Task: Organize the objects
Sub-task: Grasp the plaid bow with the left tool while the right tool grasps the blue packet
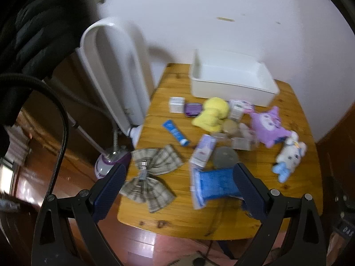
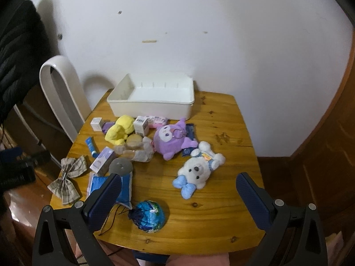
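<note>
A white bin (image 2: 153,106) (image 1: 233,86) stands empty at the back of the wooden table (image 2: 221,210). In front of it lie a yellow plush (image 2: 119,132), a purple plush (image 2: 170,140), a white bear plush (image 2: 197,169), a plaid bow (image 1: 150,177) (image 2: 68,175), a blue tube (image 1: 176,133), small boxes (image 2: 142,124), a grey disc (image 2: 121,166), a blue pouch (image 1: 215,184) and a blue globe bag (image 2: 148,219). My left gripper (image 1: 179,190) is open above the table's front left, between bow and pouch. My right gripper (image 2: 179,197) is open above the front edge, over the globe bag.
A white bladeless fan (image 1: 115,73) (image 2: 64,95) stands left of the table against the white wall. A garment steamer base (image 1: 111,161) with a black hose (image 1: 60,133) sits on the wood floor at left. A wood panel (image 2: 328,155) is at right.
</note>
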`<state>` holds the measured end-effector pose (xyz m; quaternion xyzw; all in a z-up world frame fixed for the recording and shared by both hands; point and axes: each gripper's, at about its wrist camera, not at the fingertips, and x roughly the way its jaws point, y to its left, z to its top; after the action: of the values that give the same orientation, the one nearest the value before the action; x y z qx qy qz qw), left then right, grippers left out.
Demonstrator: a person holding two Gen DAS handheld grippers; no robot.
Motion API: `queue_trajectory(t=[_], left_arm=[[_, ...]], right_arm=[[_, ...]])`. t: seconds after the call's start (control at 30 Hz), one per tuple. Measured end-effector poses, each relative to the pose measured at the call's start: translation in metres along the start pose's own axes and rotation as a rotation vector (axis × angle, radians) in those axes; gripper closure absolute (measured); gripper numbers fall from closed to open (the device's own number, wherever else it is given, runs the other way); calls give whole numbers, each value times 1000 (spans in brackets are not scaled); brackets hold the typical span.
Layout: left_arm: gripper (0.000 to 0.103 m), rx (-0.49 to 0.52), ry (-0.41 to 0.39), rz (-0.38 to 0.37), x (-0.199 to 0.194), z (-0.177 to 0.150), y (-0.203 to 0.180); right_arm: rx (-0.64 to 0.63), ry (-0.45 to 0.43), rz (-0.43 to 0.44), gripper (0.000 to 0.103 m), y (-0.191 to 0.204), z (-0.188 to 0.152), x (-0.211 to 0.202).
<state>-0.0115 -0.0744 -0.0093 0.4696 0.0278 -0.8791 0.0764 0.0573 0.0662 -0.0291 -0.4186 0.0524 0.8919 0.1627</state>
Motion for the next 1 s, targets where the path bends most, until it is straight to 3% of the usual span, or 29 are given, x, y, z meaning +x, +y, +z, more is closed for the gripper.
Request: queue_trajectory(t=[0.4, 0.7, 1.0], left_arm=[[5, -165, 150, 84, 71, -19, 76], [5, -184, 244, 81, 140, -37, 97], [6, -170, 287, 35, 183, -48, 100]], right_arm=[[-162, 64, 163, 0, 55, -5, 58], [-365, 141, 343, 0, 100, -25, 111], [-624, 110, 332, 0, 139, -51, 142]])
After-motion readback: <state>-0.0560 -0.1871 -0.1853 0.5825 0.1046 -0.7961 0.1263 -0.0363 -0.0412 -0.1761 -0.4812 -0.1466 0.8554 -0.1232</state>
